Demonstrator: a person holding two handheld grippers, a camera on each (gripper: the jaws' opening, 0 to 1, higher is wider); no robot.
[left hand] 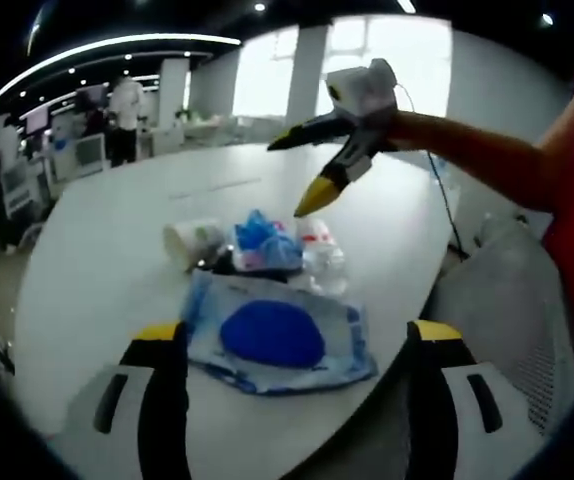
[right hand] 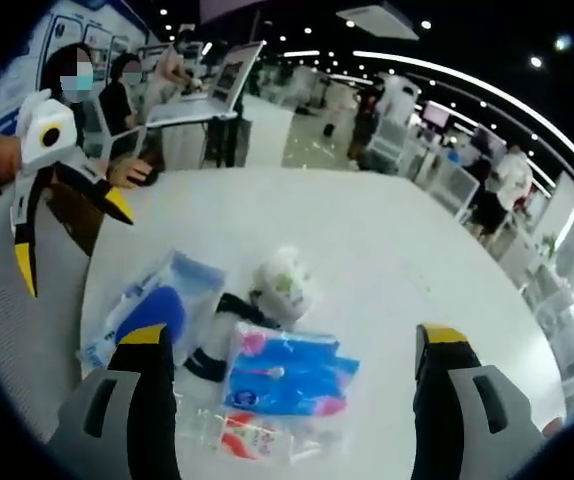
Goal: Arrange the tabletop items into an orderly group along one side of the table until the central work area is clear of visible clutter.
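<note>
Both tongs gaping wide and empty — left gripper (left hand: 295, 345) above the blue-centred packet (left hand: 275, 337) near the table (left hand: 97, 260) edge, right gripper (right hand: 294, 350) over the blue-and-pink pouch (right hand: 289, 372). Clustered just beyond: a crumpled white wrapper (right hand: 283, 284), a clear plastic bottle (left hand: 321, 256) and a dark item (right hand: 229, 318) — half hidden, hard to identify. Bottle cut off at the bottom of the right gripper view.

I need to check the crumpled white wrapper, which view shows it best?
The right gripper view: the white wrapper lies in the open behind the blue packet. In the left gripper view the wrapper sits smaller and blurrier at the pile's left edge.
</note>
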